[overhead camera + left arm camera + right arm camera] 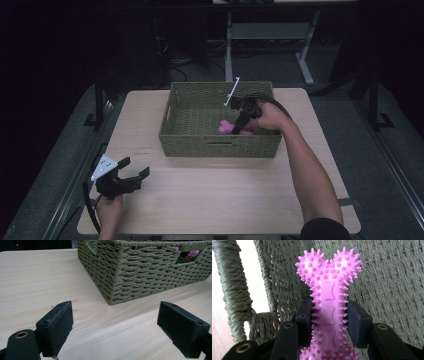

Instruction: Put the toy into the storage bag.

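A: Inside the woven basket (180, 117), at its right end, the right gripper (239, 124) has its jaws clamped on the shaft of the pink spiky bone toy (329, 302). Is that a sound hold?

B: I'd say so. In the right gripper view the pads sit on either side of the narrow middle, with the knobbed end standing free above them. Squeezing the waist between the two bulbs should keep it from sliding out either way.

A: Whether the toy is going in or coming out I can't read from here. How should the hand work either way?

B: Keep it square to the basket floor and clear of the near wall. The weave is rough and the spikes are soft, so dragging the toy along the side could snag it. If it is to be set down, I'd lower it until it rests on the bottom before letting the jaws part; if lifted, go straight up past the rim.

A: And the other hand?

B: The left gripper (134, 176) rests at the front left of the counter (210, 200), well apart from the basket, jaws spread wide with nothing between them.

A: Anything else in the basket?

B: From the high view I see the pink toy alone; the rest of the floor looks bare, though the hand hides a patch.
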The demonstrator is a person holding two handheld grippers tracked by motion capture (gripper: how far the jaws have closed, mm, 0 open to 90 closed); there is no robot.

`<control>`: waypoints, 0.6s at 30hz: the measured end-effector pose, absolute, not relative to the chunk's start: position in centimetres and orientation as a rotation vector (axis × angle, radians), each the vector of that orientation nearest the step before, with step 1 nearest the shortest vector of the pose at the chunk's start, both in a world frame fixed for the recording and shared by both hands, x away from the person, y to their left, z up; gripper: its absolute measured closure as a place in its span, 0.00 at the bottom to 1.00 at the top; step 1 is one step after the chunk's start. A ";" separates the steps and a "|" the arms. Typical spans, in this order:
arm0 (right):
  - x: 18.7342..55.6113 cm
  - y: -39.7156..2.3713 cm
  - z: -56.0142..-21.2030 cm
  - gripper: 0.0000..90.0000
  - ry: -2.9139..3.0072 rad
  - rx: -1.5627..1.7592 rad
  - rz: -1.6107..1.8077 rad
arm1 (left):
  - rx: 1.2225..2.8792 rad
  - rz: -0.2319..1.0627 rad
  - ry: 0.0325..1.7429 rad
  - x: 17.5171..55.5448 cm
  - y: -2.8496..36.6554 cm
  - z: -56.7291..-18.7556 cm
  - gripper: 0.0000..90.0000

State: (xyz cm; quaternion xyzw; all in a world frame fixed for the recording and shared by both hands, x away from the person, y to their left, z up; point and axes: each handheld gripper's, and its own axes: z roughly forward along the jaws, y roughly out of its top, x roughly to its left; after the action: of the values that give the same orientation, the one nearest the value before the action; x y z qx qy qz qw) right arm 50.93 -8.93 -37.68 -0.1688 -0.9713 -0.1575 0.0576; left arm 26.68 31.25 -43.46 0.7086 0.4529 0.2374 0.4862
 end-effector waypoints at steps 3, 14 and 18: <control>51.0 -9.0 -38.0 0.65 -2.943 -0.517 -0.462 | 1.724 0.578 1.103 26.7 31.3 -43.5 0.14; 51.0 -9.1 -38.9 0.65 -2.930 -0.521 -0.438 | 1.723 0.578 1.102 26.7 31.3 -43.5 0.14; 51.0 -9.0 -39.1 0.65 -2.930 -0.522 -0.425 | 1.722 0.577 1.103 26.7 31.2 -43.4 0.14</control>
State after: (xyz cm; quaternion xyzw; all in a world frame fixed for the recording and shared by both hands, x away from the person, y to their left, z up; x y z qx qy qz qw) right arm 50.99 -9.01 -39.08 -0.1734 -0.9724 -0.1409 0.0674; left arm 26.66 31.25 -43.45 0.7080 0.4533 0.2373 0.4868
